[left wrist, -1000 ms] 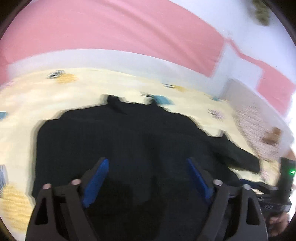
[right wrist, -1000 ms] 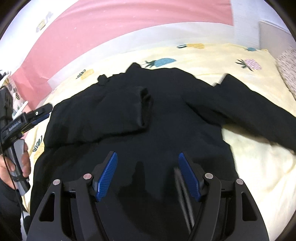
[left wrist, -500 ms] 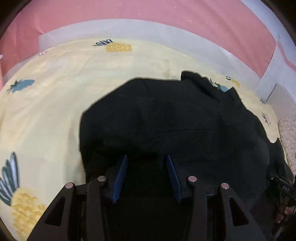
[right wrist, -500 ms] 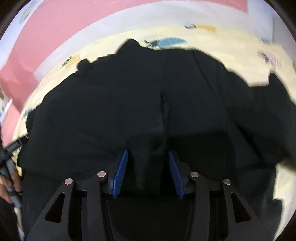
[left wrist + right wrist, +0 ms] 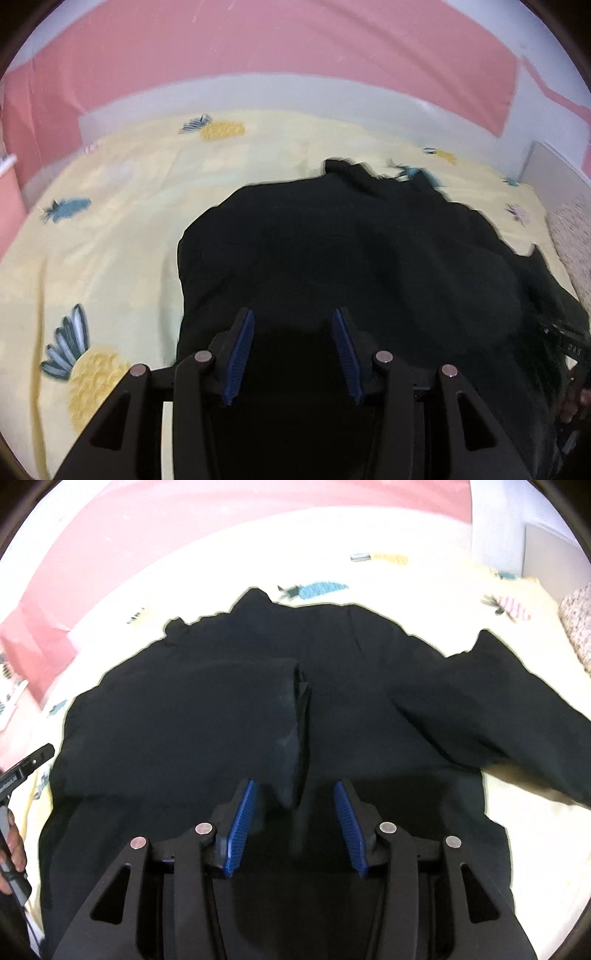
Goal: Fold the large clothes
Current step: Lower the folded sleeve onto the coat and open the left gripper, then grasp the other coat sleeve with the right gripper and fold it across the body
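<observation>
A large black garment lies spread on a yellow pineapple-print sheet. My left gripper hovers over its near left hem, jaws half apart, with dark cloth below the gap and nothing visibly pinched. In the right wrist view the garment has one sleeve folded across the chest, its cuff ending just ahead of my right gripper. That gripper's jaws are opening slightly; flat cloth lies under them and the pads press on nothing. The other sleeve stretches out to the right.
A pink and white wall rises behind the bed. A beige textured cushion sits at the right edge. A hand holding the left tool shows at the left border of the right wrist view. Bare sheet lies beyond the collar.
Both grippers' jaws narrowed from wide to half apart. The left view swung towards the garment's left side. The right view dipped close to the cloth, then drew back.
</observation>
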Demonstrator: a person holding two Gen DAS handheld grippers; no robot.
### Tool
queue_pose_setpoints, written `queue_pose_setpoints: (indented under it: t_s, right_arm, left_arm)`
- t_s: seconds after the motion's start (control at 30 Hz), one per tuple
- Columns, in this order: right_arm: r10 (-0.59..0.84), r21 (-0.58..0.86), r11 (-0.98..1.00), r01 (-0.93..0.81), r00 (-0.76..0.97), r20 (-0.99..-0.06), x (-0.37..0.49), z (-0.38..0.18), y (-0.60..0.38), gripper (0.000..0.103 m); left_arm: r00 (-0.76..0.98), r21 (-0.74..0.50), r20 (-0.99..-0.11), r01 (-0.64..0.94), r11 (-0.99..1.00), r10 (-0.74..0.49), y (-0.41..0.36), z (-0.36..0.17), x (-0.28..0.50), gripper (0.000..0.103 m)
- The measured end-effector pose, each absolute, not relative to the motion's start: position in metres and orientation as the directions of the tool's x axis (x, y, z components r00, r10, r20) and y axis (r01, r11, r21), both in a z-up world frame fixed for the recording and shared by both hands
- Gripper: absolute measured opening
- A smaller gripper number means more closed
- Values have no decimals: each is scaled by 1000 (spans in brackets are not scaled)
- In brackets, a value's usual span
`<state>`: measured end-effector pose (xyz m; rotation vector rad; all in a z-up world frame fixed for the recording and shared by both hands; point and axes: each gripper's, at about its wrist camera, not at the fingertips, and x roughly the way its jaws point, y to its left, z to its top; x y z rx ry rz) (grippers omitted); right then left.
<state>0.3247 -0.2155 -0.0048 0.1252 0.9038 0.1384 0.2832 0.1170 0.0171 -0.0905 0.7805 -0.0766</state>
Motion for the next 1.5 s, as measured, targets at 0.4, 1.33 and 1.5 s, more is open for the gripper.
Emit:
queue_pose_setpoints:
  t_s: [0.4,1.33,1.5]
  right_arm:
    - [168,134,986,-104,709,-685,193,49,-224,46]
    - [23,189,972,137,749,-662,157,41,-344,65]
    - [-4,231,946,226,724,-690,178,21,-387,66]
  left_arm:
    - [764,-112,-631,77,991,-130,49,78,143,54]
    - [762,-28,-637,123,992,-113,-71,76,135,59]
    - [751,-12,-651,132,991,-107,-80,61,159,60]
